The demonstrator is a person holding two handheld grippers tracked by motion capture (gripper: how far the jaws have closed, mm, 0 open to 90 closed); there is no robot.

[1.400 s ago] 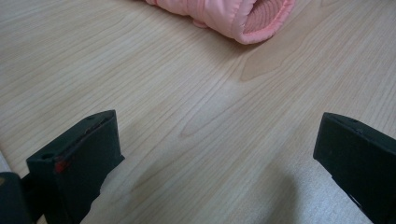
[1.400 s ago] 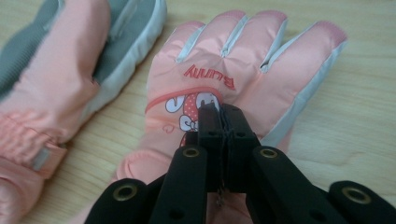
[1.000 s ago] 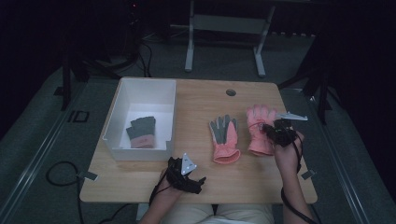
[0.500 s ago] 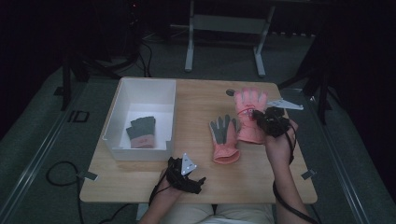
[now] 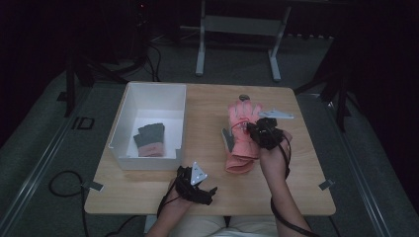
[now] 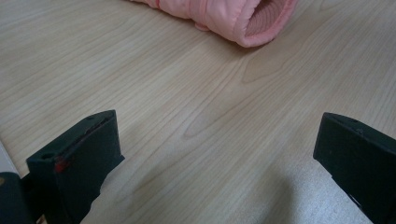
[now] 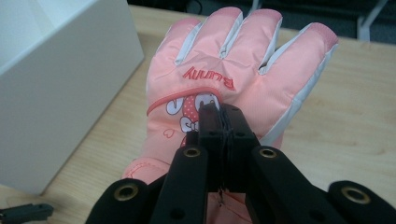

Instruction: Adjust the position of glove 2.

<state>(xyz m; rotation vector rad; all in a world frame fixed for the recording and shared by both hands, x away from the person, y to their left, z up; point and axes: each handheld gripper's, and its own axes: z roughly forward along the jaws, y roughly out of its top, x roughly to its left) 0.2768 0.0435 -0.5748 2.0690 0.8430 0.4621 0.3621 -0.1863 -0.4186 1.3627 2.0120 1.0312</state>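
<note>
A light wooden counter (image 5: 306, 163) carries a white box (image 5: 148, 101) on its left half, with a grey-and-pink glove (image 5: 148, 139) lying inside on the box floor. To the right of the box, near the counter's middle, a pink glove (image 5: 243, 129) rests on top of a second pink glove (image 5: 238, 164), whose cuff sticks out toward the person and whose grey palm edge peeks out at the upper glove's left. The right claw (image 5: 248, 127), held in the person's right hand (image 5: 274, 154), sits over the back of the upper glove; in the right gripper view the pink glove (image 7: 233, 79) lies fingers pointing away, printed "Bunny", and the right claw (image 7: 222, 122) has its 2 jaws pressed together, pinching the fabric just below the lettering. The left claw (image 5: 210, 193) rests low at the counter's near edge, well apart from the gloves; in the left gripper view the left claw (image 6: 219, 154) stands with its 2 jaws wide apart over bare wood, and the open cuff of the lower pink glove (image 6: 243, 18) lies beyond them.
</note>
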